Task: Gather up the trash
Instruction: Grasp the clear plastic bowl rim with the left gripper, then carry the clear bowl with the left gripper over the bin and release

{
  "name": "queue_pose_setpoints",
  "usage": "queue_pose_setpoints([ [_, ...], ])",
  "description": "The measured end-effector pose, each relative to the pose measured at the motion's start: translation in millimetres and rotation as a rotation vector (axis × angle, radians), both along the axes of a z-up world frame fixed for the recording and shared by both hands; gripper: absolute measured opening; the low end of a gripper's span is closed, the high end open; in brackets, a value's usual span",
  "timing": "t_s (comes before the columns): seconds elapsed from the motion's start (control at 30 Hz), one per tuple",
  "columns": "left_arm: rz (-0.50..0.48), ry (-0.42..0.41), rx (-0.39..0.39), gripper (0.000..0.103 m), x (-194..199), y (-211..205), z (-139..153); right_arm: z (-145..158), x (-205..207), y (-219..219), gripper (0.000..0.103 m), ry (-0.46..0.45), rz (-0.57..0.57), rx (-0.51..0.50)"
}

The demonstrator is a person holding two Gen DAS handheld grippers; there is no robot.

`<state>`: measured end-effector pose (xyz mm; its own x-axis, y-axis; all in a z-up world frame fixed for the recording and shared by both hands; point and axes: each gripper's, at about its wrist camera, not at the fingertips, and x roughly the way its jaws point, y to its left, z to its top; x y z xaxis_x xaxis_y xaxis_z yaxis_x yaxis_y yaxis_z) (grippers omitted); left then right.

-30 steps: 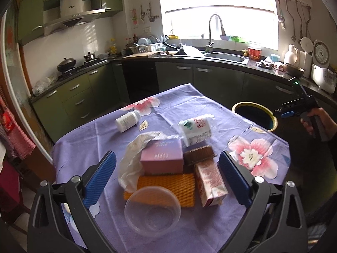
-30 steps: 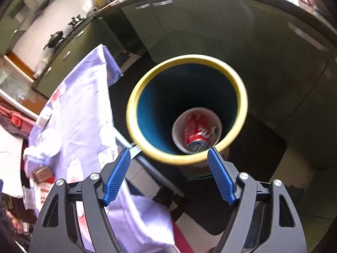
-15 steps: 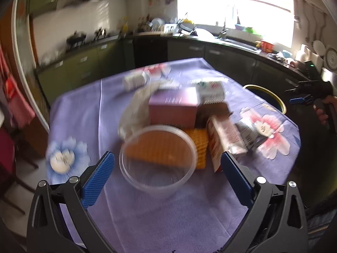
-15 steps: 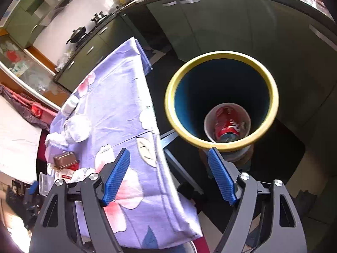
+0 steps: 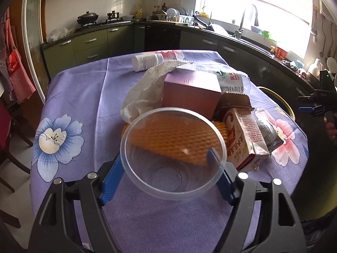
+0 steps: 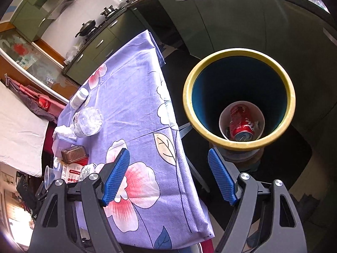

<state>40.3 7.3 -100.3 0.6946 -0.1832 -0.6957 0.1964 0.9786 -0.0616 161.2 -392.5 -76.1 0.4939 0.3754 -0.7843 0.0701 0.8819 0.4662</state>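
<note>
A clear plastic bowl [image 5: 172, 154] sits at the near edge of a trash pile on the purple flowered tablecloth [image 5: 88, 97]. My left gripper [image 5: 166, 168] is open, its blue fingers on either side of the bowl, around its lower wall. Behind the bowl lie an orange foam net [image 5: 174, 137], a pink box [image 5: 191, 90], a red-and-white carton [image 5: 242, 137], a brown tray [image 5: 236, 101] and a white bottle [image 5: 147, 61]. My right gripper [image 6: 168, 177] is open and empty above the table's edge, beside the yellow-rimmed bin [image 6: 238, 145], which holds a red can [image 6: 242, 124].
White crumpled paper [image 5: 145, 90] and a foil wrapper [image 5: 267, 135] lie in the pile. The bin's rim [image 5: 280, 103] shows beyond the table's right edge. Kitchen cabinets and a sink counter [image 5: 242, 42] ring the table. A chair stands at the left.
My left gripper has moved forward and lower until its fingers flank the clear bowl, and narrowed. My right gripper has drawn back from over the bin toward the table.
</note>
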Motion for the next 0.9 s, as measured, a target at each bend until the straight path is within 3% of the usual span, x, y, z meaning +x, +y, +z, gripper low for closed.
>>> queue_pose_setpoints([
  [0.2,-0.014,0.002,-0.001,0.062,5,-3,0,-4,5,9,0.076,0.006,0.015,0.002],
  [0.47,-0.015,-0.018,0.004,0.059,-1,-1,11,-5,5,10,0.076,0.005,0.020,0.004],
  [0.7,-0.035,-0.049,0.016,0.059,-11,-4,36,-3,0,9,0.076,-0.008,0.012,-0.004],
  [0.9,-0.144,-0.073,0.006,0.059,-10,-29,69,2,-8,0,0.076,-0.038,-0.012,-0.021],
])
